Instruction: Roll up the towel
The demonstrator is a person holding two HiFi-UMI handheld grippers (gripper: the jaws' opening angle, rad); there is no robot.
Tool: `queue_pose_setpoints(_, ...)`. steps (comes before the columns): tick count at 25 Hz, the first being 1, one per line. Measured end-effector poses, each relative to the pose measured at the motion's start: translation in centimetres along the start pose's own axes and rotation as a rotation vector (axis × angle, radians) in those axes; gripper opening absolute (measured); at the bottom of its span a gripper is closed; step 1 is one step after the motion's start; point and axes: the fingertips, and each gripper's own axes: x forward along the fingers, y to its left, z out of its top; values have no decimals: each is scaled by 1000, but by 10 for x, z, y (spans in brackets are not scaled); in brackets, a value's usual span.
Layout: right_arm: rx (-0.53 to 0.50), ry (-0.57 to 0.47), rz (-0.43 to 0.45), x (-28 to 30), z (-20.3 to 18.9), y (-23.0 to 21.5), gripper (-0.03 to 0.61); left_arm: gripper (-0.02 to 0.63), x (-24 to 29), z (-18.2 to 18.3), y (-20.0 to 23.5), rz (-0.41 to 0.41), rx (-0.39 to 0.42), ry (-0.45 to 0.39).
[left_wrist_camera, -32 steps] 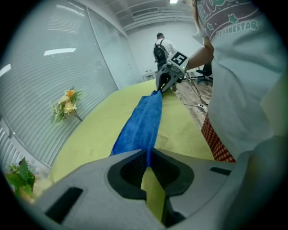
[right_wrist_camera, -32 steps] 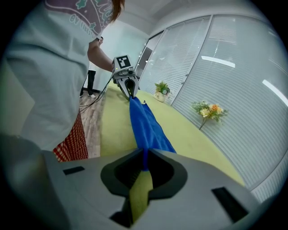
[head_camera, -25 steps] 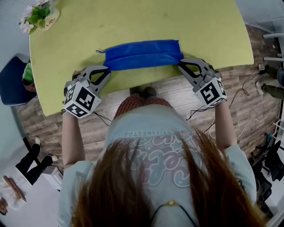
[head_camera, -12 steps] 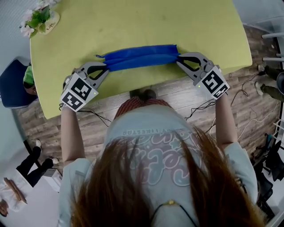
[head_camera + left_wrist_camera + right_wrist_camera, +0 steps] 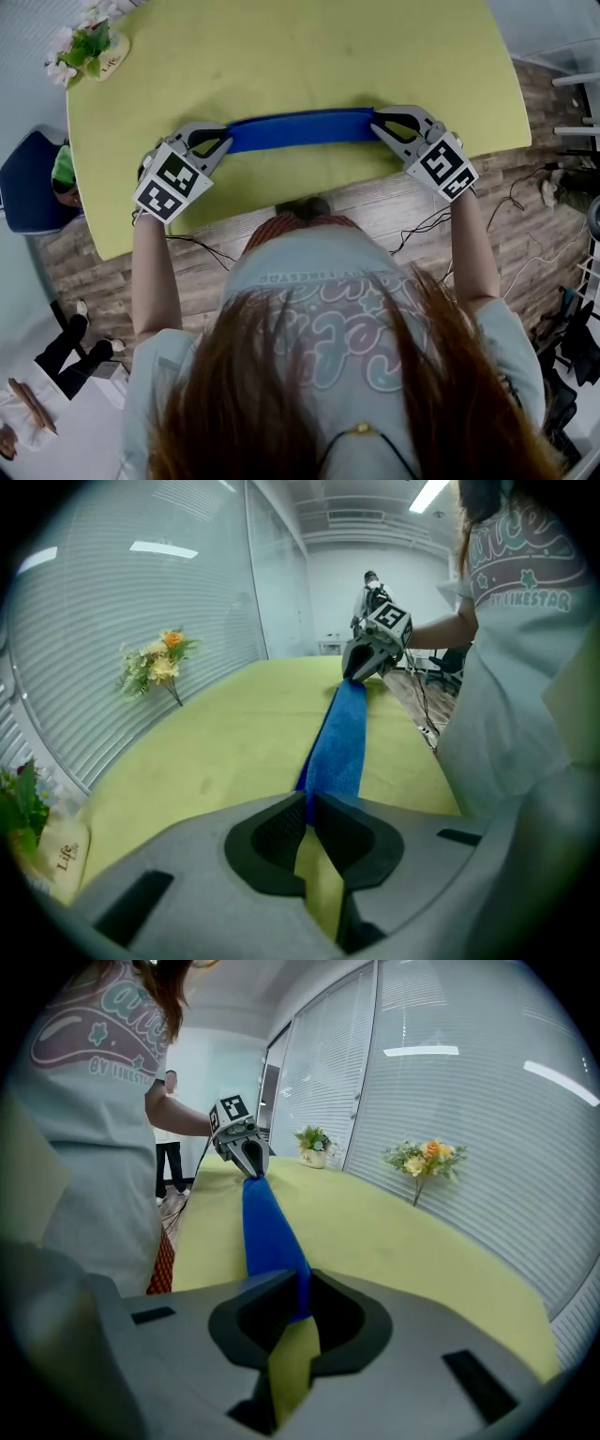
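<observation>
Our left tongs [image 5: 225, 142] clamped shut on one end of the blue towel [image 5: 300, 129], stretched in a narrow band along the near side of the yellow-green table [image 5: 281, 56]. Our right tongs [image 5: 377, 125] pinched the other end, jaws beginning to open.

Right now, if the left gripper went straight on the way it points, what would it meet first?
The blue towel: the left gripper is shut on its end, and the strip lies straight ahead on the green table. It would probably bunch up.
</observation>
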Motion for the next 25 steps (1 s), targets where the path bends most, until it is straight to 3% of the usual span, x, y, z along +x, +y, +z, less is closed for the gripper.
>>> queue_pose_setpoints(16, 67, -3, -34, 15, -8, -22, 57, 34, 10, 2, 18, 13, -18, 3)
queue_pose_setpoints(20, 102, -19, -49, 15, -8, -24, 65, 102, 7, 1, 26, 52, -31, -16)
queue_pose_setpoints(25, 154, -61, -88, 5, -8, -32, 132, 147, -5, 3, 37, 96, -101, -81)
